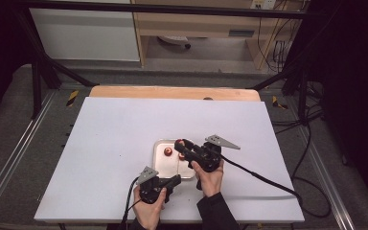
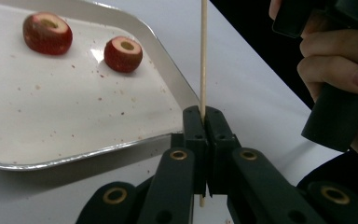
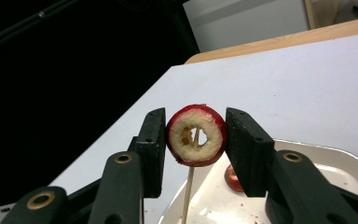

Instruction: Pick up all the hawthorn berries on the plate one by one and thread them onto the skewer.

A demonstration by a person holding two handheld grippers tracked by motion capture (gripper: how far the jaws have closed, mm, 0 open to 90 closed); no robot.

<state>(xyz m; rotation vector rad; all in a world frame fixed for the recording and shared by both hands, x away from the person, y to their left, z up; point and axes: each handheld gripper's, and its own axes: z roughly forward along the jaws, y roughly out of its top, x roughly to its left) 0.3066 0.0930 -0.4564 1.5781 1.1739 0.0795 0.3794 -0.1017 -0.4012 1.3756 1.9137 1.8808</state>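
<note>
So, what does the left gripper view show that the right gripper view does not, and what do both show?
Left gripper view alone: the left gripper with its jaws shut on the lower end of the wooden skewer, two cored red fruit pieces lying apart on the metal tray, and the person's other hand at the right.

Right gripper view alone: the right gripper clamping a cored fruit ring, with the skewer passing into its hole.

Both: the skewer, the tray and the white table.
</note>
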